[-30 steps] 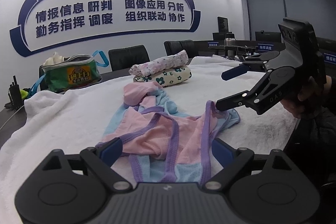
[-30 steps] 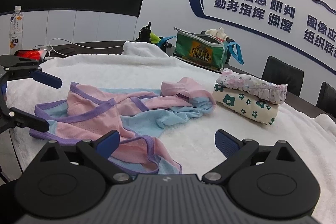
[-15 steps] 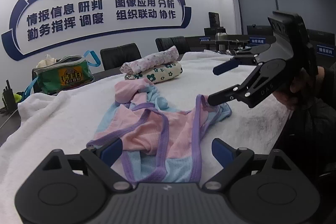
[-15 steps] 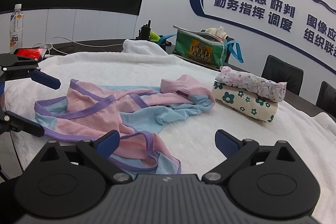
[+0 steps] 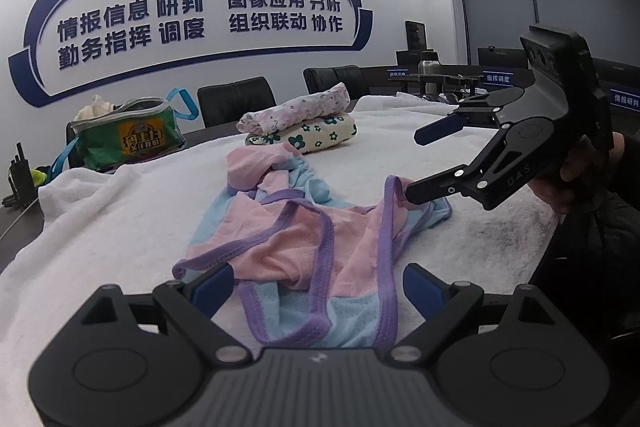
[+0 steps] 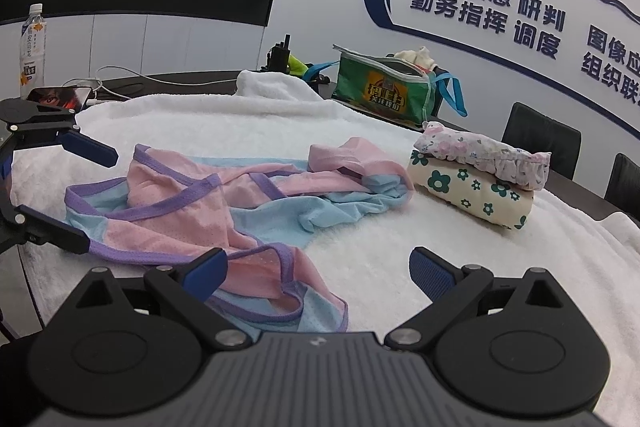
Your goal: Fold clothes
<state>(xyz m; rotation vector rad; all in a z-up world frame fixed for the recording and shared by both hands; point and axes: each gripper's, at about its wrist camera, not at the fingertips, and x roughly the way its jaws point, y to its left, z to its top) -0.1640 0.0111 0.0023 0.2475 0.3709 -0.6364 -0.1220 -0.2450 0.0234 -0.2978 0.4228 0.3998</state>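
Pink-and-blue garment (image 5: 304, 243), mesh fabric with purple bound edges, spread unfolded and rumpled on white towel (image 5: 120, 219) over desk (image 5: 16, 223). Near hem lying between and just ahead of fingers of left tool (image 5: 316, 285), jaws wide apart, nothing gripped, pads clear of the cloth. Far right corner of the garment beside lower finger of right tool (image 5: 412, 163); purple strap loop standing up at that fingertip, whether touching it or just in front cannot be told. Right tool likewise spread wide, upper finger in the air above the towel, nothing pinched; held by a hand (image 5: 576, 167) at the right edge of the left wrist view.

In the right wrist view, same garment (image 6: 224, 211) stretching leftward from between the right tool's fingers (image 6: 316, 269) toward the left tool (image 6: 80, 195), lower finger at the garment's purple edge. Pink panels at the centre, pale blue at the sides, one pink cuff bunched up at the far end.

Beyond that bunched end, two folded pieces stacked: cream cloth with green flowers (image 6: 476, 195) below, pink floral ruffled cloth (image 6: 484, 153) on top. Farther back, green zip bag (image 6: 380, 91) with blue straps. Off to the left, drink bottle (image 6: 32, 51) and a phone (image 6: 56, 95) on a white cable. Black chairs (image 5: 236, 103) behind the desk, blue lettering (image 5: 192, 19) on the wall.
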